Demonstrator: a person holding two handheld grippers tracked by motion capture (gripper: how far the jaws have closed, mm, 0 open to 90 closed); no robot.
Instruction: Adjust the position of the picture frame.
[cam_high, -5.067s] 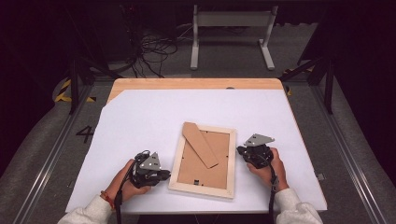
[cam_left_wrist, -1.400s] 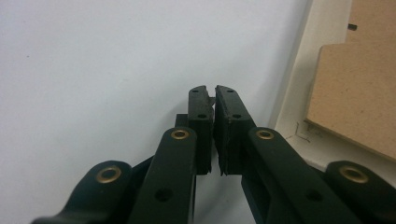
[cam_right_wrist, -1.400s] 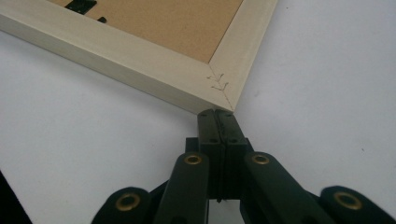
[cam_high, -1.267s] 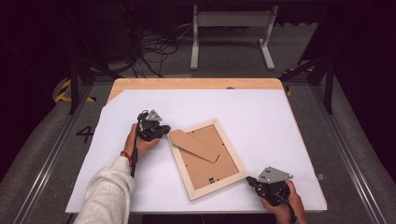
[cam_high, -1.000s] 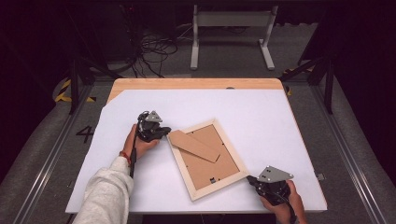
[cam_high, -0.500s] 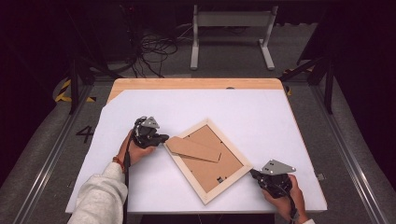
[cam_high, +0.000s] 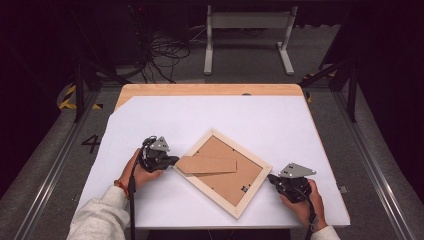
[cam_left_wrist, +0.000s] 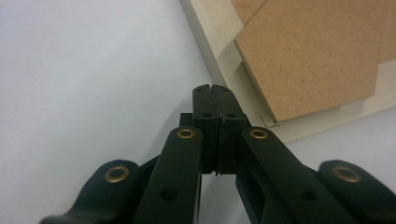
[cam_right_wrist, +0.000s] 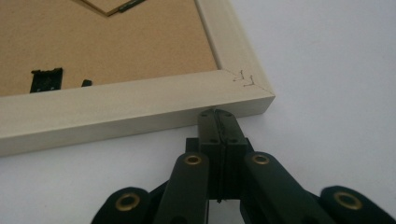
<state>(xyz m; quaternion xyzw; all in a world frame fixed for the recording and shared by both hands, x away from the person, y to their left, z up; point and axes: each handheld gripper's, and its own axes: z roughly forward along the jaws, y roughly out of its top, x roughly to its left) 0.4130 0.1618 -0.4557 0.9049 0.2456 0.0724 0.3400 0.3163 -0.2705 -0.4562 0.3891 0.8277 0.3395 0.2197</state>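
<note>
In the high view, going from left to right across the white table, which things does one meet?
left gripper → cardboard stand → picture frame → right gripper

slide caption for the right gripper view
Shut black right gripper set against the corner of a pale wooden picture frame lying face down.

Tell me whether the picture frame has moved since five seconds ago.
Yes. The picture frame has turned clockwise on the white table cover; its sides once ran nearly parallel with the cover's edges, now they lie diagonal.
</note>
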